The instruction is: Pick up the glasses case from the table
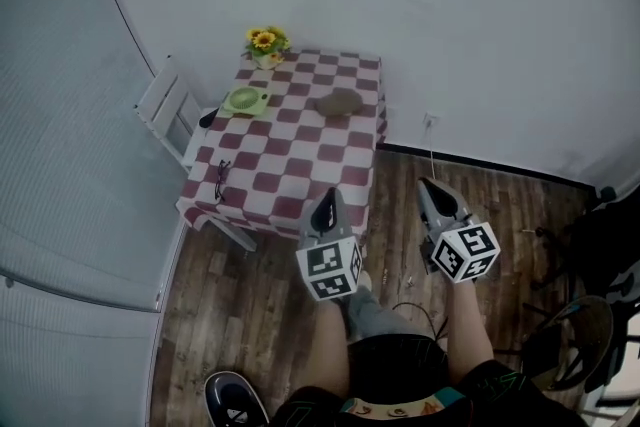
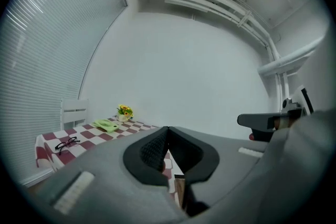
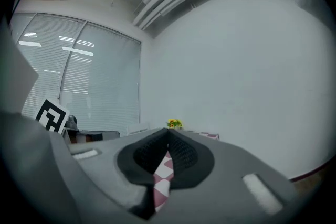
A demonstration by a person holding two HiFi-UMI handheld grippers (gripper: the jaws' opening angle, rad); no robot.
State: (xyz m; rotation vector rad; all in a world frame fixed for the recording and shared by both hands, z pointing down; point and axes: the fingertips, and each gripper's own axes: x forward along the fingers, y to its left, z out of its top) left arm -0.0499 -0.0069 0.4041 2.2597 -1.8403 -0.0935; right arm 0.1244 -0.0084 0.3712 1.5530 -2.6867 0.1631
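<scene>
The glasses case is a grey-brown oval lying on the right half of the red-and-white checked table, towards its far side. My left gripper hangs at the table's near edge, well short of the case, with its jaws shut and empty. My right gripper is over the wooden floor to the right of the table, also shut and empty. In the left gripper view the left gripper hides the case. The right gripper shows only checked cloth past its closed tips.
A pair of dark eyeglasses lies at the table's left edge, a flat green object further back, and a pot of sunflowers at the far corner. A white chair stands left of the table. Dark equipment is at the right.
</scene>
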